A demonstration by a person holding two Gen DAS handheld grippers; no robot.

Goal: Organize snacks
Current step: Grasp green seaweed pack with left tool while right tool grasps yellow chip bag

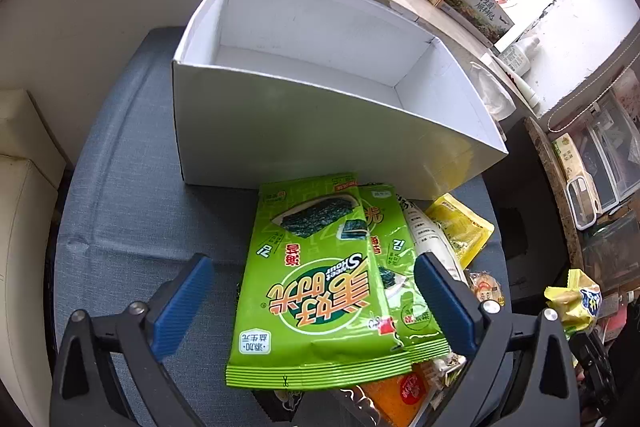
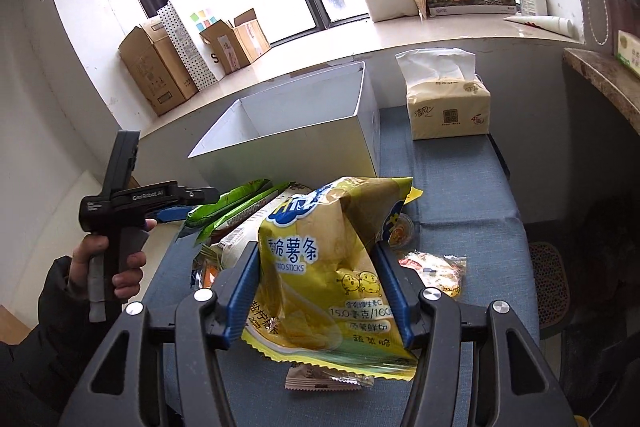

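- My right claw (image 2: 316,291) is clamped on the yellow bag of potato sticks (image 2: 324,267); both blue pads press its sides and the bag stands up, crumpled, between them, lifted clear of the blue cloth (image 2: 460,187).
- My left claw (image 1: 312,307) is spread wide, its pads either side of the top green seaweed packet (image 1: 316,283) but not touching it, as far as I can tell.
- The white box (image 1: 304,75), where I judge the snacks should go, sits at the back of the cloth with its near wall just behind the pile. It looks bare inside, so the sorting is barely begun.
- Risk one: the potato stick bag is puffy and slick. I grip it across the air-filled middle, so it could squirm out or tip forward when I swing it over the box wall.
- Risk two: squeezing harder to stop that could crush the sticks or pop the seal.
- Risk three: a second green packet (image 1: 394,267) lies half under the top one. Closing my left claw flat may pinch both, or just skid off the glossy film.
- Risk four: both arms head for the same box. My left claw sits low and close by the pile, so crossing paths could knock the bag loose.
- Small wrapped sweets (image 2: 434,269) near the cloth's edge could get swept off.
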